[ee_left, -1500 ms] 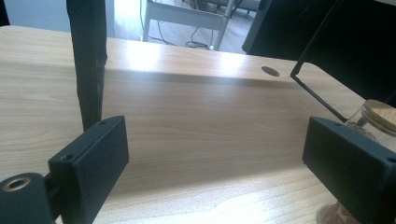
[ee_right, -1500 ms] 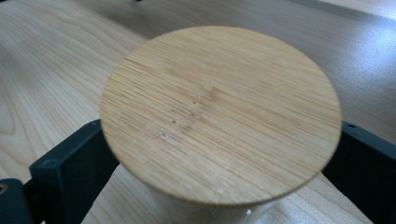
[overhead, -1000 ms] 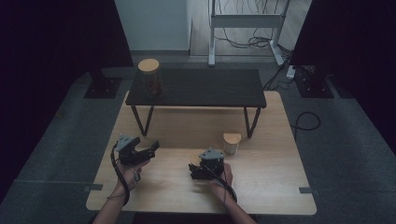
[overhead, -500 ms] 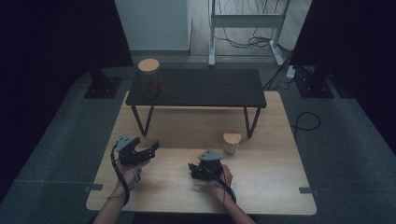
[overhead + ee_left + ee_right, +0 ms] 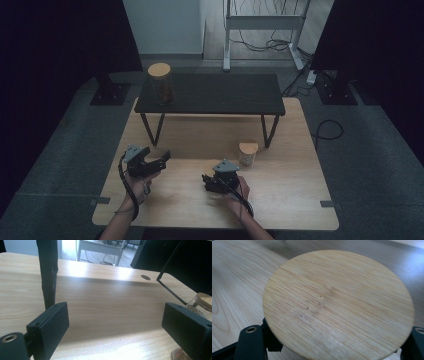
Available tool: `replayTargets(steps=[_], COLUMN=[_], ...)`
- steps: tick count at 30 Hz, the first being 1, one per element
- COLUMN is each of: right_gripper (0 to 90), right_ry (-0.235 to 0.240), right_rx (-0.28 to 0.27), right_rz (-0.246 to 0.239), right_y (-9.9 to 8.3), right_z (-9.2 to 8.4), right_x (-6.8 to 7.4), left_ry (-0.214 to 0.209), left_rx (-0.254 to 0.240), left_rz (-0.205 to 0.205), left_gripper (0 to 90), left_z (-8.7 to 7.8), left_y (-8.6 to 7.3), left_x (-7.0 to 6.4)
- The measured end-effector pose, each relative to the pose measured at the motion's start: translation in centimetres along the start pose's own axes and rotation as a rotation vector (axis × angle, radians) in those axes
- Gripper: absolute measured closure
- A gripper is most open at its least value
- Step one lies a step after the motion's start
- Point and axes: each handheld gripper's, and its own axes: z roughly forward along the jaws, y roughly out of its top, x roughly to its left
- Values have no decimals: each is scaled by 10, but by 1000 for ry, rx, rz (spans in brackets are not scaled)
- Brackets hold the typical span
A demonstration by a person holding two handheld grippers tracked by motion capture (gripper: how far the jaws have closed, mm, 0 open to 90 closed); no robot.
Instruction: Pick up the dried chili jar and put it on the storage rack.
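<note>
1. At the lower middle of the high view, the right gripper (image 5: 211, 181) lay low over the light wooden table (image 5: 280, 200). Its jaws had just been closing, and in the right gripper view they pinched a round bamboo lid (image 5: 338, 305) between them.
2. In the right gripper view this lid covered most of the picture, with the black jaws at its lower left and lower right edges. What was under the lid I could not tell.
3. At the lower left of the high view, the left gripper (image 5: 159, 159) was held over the table, its jaws spread wide with nothing between them.
4. A small glass jar with a bamboo lid (image 5: 247, 153) stood on the table just to the upper right of the right gripper.
5. Farther up stood a low black bench with thin metal legs (image 5: 215, 92).
6. On the left end of the bench stood a tall glass jar with a bamboo lid (image 5: 161, 83).
</note>
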Motion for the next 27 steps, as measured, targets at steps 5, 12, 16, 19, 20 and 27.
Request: replayTargets(steps=[5, 12, 16, 19, 20, 27], right_gripper=[254, 255, 255, 254, 255, 255], right_ry=[0, 9, 10, 9, 9, 13], right_rx=[-8, -18, -28, -35, -35, -41], right_rz=[-6, -17, -23, -22, -24, -20], right_y=[0, 2, 3, 4, 5, 6], right_z=[-2, -7, -11, -14, -15, -20], right_x=[1, 3, 4, 4, 4, 4], left_ry=[1, -2, -2, -3, -3, -6], left_rx=[1, 0, 3, 8, 8, 17], left_rz=[-3, 1, 0, 2, 2, 6], left_gripper=[70, 70, 70, 70, 70, 70], left_z=[0, -1, 0, 1, 1, 3], left_y=[0, 0, -1, -1, -1, -1], left_x=[0, -1, -1, -1, -1, -2])
